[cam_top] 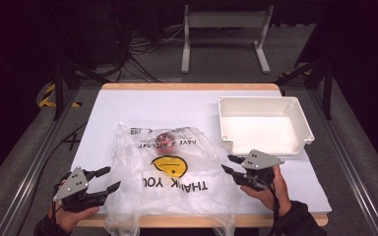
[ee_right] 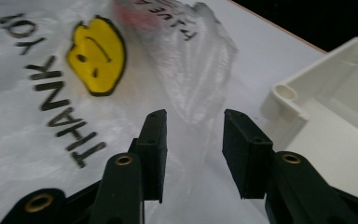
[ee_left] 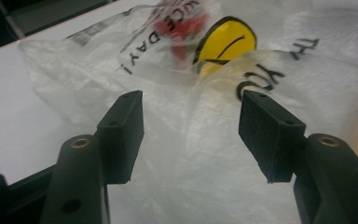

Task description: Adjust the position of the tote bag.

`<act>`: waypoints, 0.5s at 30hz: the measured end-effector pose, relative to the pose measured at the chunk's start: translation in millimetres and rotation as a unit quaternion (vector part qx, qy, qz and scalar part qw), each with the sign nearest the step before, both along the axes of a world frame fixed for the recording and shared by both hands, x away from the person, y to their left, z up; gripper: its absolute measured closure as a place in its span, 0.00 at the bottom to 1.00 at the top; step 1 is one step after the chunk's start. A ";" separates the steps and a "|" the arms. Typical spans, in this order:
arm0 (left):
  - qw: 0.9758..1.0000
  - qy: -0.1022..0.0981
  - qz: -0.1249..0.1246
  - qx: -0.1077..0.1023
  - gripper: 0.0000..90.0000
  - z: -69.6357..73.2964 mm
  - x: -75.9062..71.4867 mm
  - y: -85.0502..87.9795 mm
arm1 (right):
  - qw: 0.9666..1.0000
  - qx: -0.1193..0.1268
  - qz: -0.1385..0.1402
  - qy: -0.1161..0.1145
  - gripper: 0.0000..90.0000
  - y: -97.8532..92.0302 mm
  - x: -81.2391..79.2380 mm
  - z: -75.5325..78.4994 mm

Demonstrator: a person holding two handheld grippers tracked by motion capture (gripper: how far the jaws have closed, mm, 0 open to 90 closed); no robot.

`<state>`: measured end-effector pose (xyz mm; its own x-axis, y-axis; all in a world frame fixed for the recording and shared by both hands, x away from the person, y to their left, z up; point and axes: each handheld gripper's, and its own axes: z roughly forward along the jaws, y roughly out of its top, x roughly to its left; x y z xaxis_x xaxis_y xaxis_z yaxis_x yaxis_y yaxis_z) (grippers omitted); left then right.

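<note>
A clear plastic bag (cam_top: 170, 179) printed with a yellow smiley face (cam_top: 169, 165) and "THANK YOU" lies flat on the white table (cam_top: 142, 105). Something red (cam_top: 165, 136) shows through its far end. My left gripper (cam_top: 109, 179) hovers at the bag's left edge, jaws open with nothing pinched; the bag (ee_left: 205, 154) lies beneath them. At the bag's right edge my right gripper (cam_top: 230, 164) is open too, above the plastic (ee_right: 186, 93). The smiley (ee_left: 226, 43) (ee_right: 96, 56) appears beyond both sets of jaws.
A white rectangular tray (cam_top: 300, 118) (ee_right: 289, 100) stands at the back right of the table, just beyond my right gripper. The bag's near end hangs over the table's wooden front edge (cam_top: 285, 219). A metal stand (cam_top: 224, 22) is on the floor behind.
</note>
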<state>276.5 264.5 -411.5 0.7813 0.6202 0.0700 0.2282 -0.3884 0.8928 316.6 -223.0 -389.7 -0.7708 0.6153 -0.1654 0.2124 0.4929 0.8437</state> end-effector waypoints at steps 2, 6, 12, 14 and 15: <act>1.000 0.000 -0.029 0.001 0.46 1.2 -9.2 -5.7 | 0.999 0.001 0.033 0.004 0.68 4.7 -14.8 0.6; 0.997 0.018 -0.070 0.020 0.43 -5.2 -22.1 -24.3 | 0.996 -0.023 0.088 0.020 0.63 21.0 -38.5 -8.6; 0.994 0.059 -0.084 0.047 0.24 -27.3 -28.4 -43.2 | 0.987 -0.051 0.142 0.049 0.46 37.3 -53.0 -25.5; 0.993 0.064 -0.077 0.067 0.21 -31.5 -27.2 -46.6 | 0.983 -0.063 0.162 0.057 0.37 41.9 -56.0 -30.0; 0.993 0.064 -0.077 0.067 0.21 -31.5 -27.2 -46.6 | 0.983 -0.063 0.162 0.057 0.37 41.9 -56.0 -30.0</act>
<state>249.3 217.9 -443.0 0.8744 0.4837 0.0381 0.2641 -0.5403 0.7990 260.6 -181.0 -419.7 -0.9411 0.3138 -0.1262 0.1160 0.6501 0.7510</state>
